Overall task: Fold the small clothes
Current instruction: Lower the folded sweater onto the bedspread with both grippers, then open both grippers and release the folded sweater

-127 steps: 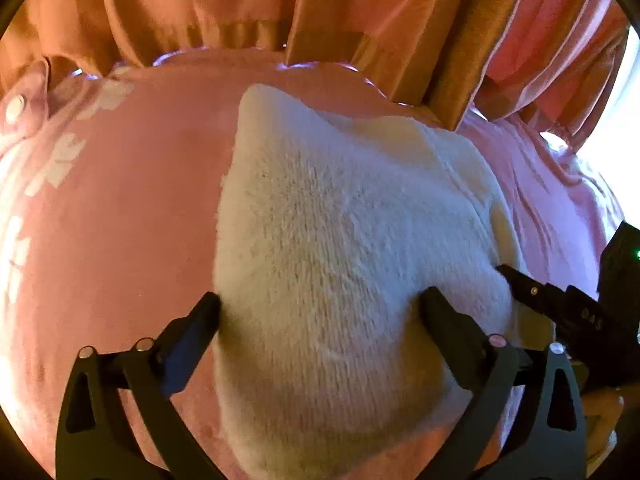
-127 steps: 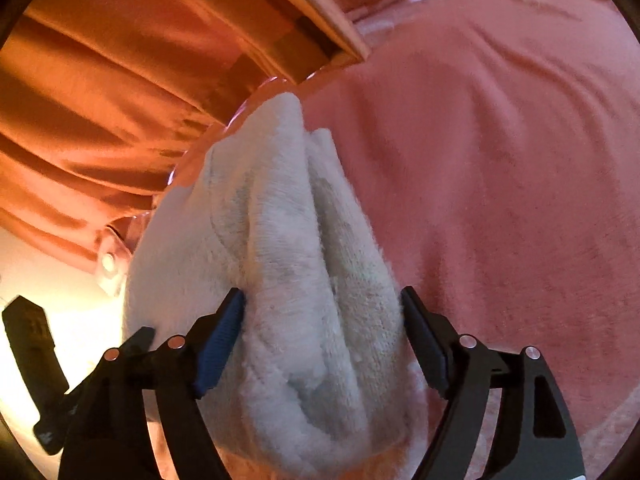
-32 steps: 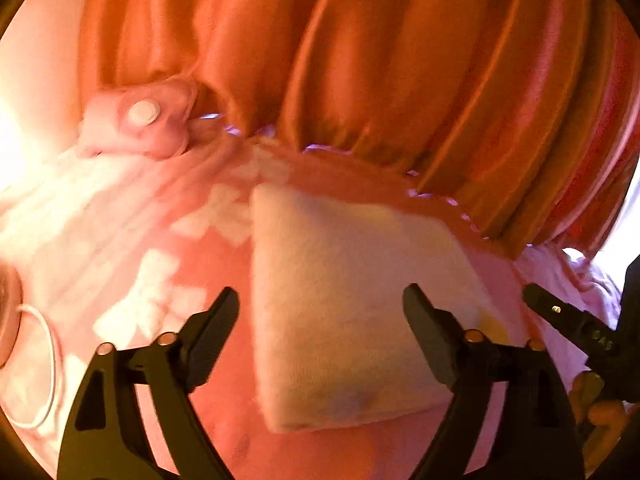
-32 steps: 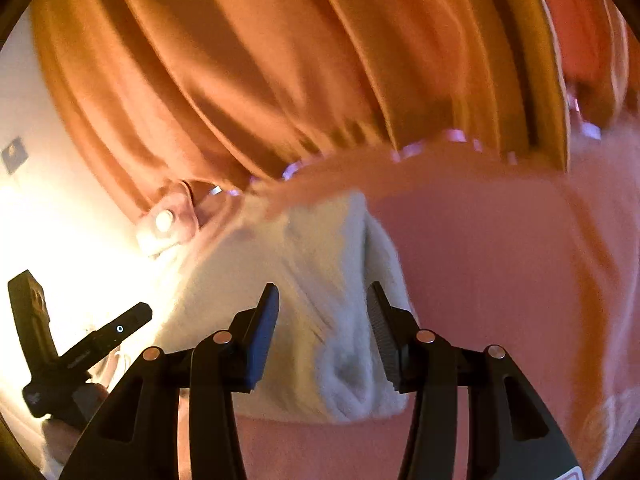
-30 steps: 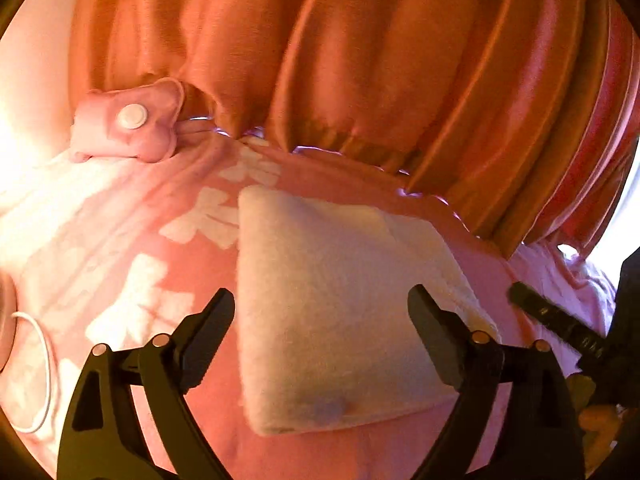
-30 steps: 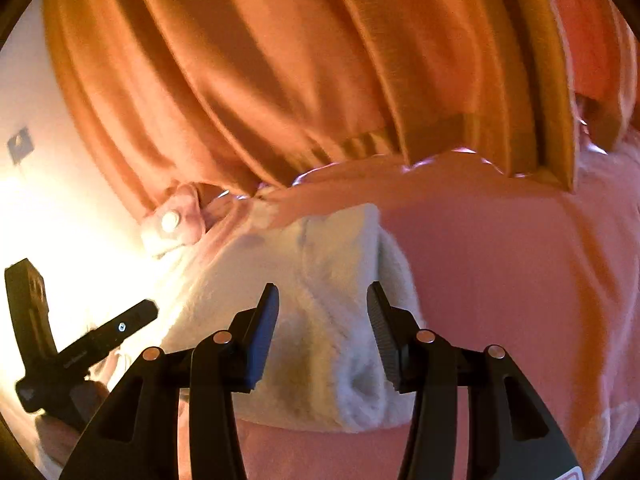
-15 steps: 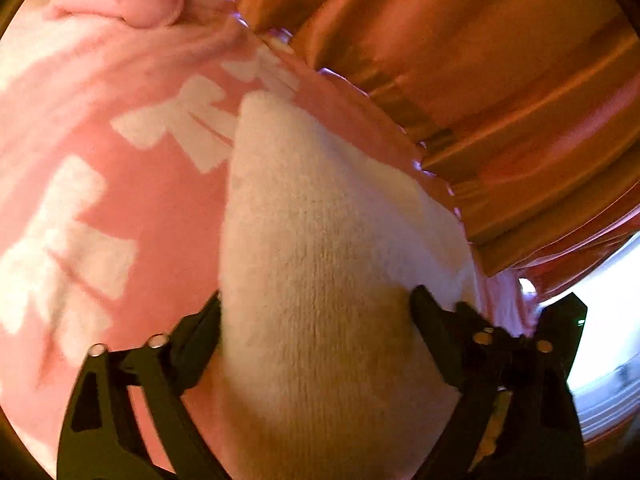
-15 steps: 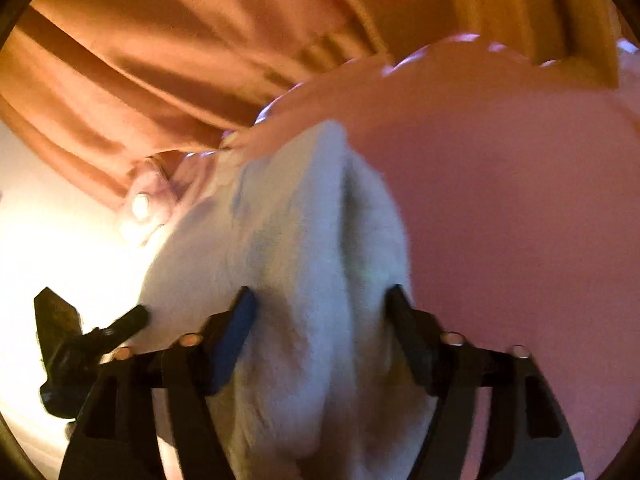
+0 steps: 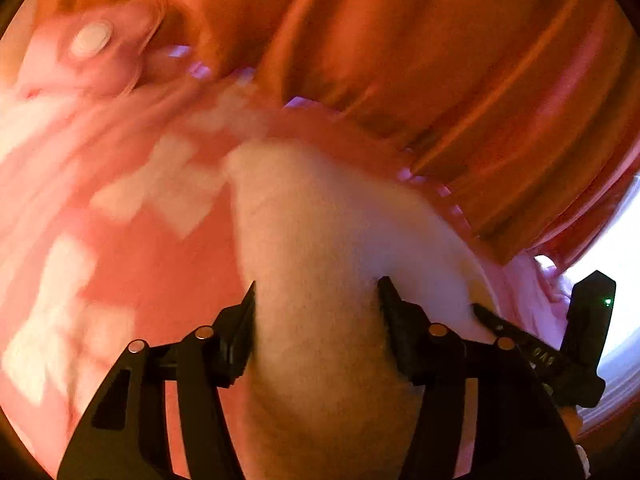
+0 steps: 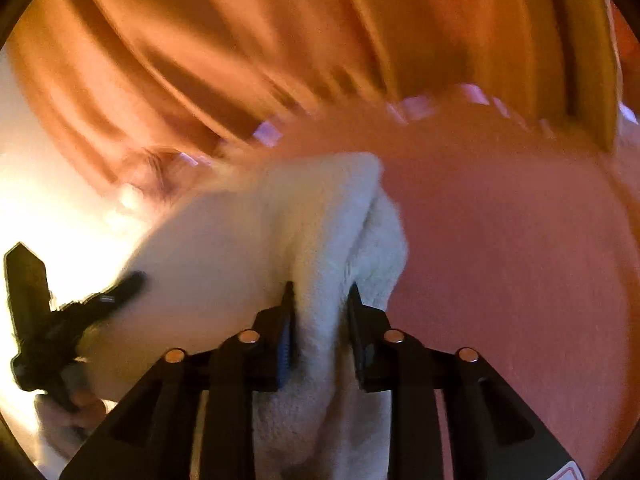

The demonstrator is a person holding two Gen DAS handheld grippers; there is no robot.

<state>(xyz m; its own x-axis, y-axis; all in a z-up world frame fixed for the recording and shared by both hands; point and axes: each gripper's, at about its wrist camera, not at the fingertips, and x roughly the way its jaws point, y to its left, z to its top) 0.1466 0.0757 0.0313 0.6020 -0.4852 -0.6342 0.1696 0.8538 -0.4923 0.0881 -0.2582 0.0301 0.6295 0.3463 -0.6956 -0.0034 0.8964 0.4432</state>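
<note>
Both tongs pinching the white fluffy garment (image 9: 320, 264)

My left tongs (image 9: 316, 312) have just been closing and now squeeze one end; my right tongs (image 10: 320, 300), also just closing, clamp a bunched fold of it (image 10: 256, 240). It lies on the pink blanket (image 10: 500, 240), orange curtain (image 9: 420, 60) behind

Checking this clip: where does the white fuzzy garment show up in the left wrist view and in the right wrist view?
Left wrist: the white fuzzy garment fills the lower centre, between the left gripper fingers.
Right wrist: it runs from left of centre down to the bottom edge, a fold pinched in the right gripper.
Shared landmark: the orange curtain along the top of both views.
</note>
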